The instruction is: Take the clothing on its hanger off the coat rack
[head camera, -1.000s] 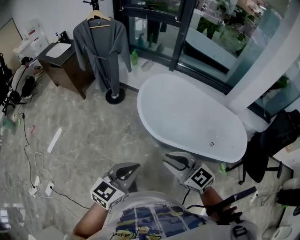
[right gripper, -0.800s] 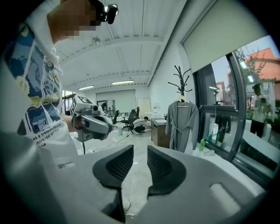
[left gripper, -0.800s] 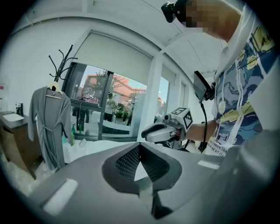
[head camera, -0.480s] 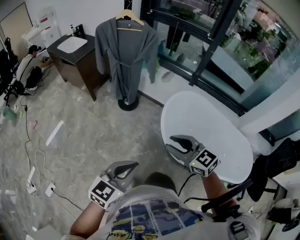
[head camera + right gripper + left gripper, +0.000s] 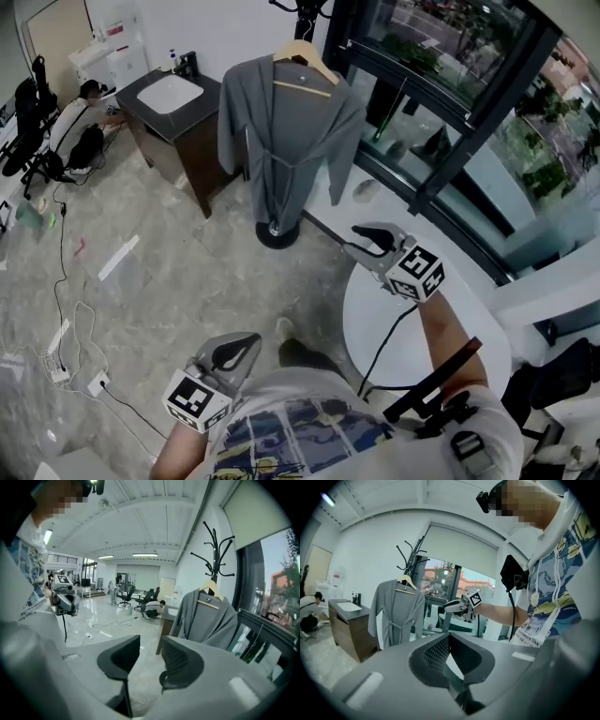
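Robe is hung by its hanger on the coat rack; right gripper is held near the rack, jaws just opened and empty, likely readied for the hanger; left gripper is held closed and empty, farther off.

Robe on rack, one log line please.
robe: hanging on rack | left gripper: shut, empty | right gripper: jaws just opening, empty

The left tongs sit low in the middle, tips together, holding nothing. At the left, a grey robe hangs on a hanger on the coat rack.
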Demonstrator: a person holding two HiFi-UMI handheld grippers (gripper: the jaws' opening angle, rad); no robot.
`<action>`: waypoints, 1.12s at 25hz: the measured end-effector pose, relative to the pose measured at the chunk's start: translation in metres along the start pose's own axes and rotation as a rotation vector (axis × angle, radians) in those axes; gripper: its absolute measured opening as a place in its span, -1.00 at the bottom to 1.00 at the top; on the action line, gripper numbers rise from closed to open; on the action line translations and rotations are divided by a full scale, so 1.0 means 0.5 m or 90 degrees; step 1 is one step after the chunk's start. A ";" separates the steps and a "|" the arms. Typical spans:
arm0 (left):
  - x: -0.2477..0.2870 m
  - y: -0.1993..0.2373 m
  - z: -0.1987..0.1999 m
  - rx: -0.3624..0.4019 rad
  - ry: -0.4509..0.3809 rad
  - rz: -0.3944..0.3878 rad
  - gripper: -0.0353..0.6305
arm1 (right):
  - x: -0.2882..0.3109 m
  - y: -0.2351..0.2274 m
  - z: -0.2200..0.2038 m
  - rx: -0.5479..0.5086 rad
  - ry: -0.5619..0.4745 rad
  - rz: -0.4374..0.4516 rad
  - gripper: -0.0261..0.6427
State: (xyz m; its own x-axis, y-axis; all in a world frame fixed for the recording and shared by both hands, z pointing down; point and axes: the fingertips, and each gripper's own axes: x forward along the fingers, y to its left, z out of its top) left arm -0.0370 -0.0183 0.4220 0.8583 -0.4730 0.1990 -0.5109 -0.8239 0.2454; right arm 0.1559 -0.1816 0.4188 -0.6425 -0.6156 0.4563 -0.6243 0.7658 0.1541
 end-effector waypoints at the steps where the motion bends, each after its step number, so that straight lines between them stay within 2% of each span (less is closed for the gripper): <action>1: 0.017 0.022 0.022 -0.001 -0.006 0.011 -0.89 | 0.021 -0.056 0.015 -0.011 0.000 -0.005 -0.51; 8: 0.135 0.150 0.123 -0.008 -0.017 0.049 -0.89 | 0.135 -0.403 0.135 -0.058 -0.009 -0.047 -0.39; 12: 0.189 0.195 0.137 -0.015 -0.009 0.067 -0.88 | 0.179 -0.555 0.186 -0.077 -0.006 -0.071 -0.34; 16: 0.228 0.228 0.150 -0.014 -0.010 0.086 -0.89 | 0.234 -0.667 0.205 -0.079 0.012 -0.075 -0.21; 18: 0.239 0.242 0.161 -0.011 -0.013 0.095 -0.89 | 0.263 -0.712 0.204 -0.075 0.032 -0.060 -0.15; 21: 0.248 0.257 0.170 -0.011 -0.013 0.107 -0.89 | 0.308 -0.752 0.200 -0.064 0.063 -0.010 -0.13; 28: 0.251 0.277 0.162 -0.013 -0.005 0.134 -0.89 | 0.395 -0.750 0.210 -0.010 0.090 0.125 -0.08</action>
State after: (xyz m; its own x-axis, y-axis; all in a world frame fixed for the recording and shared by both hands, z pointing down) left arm 0.0040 -0.2169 0.4042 0.7331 -0.6361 0.2408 -0.6795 -0.7003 0.2186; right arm 0.2165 -0.6096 0.3591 -0.6820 -0.4229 0.5967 -0.4854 0.8720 0.0633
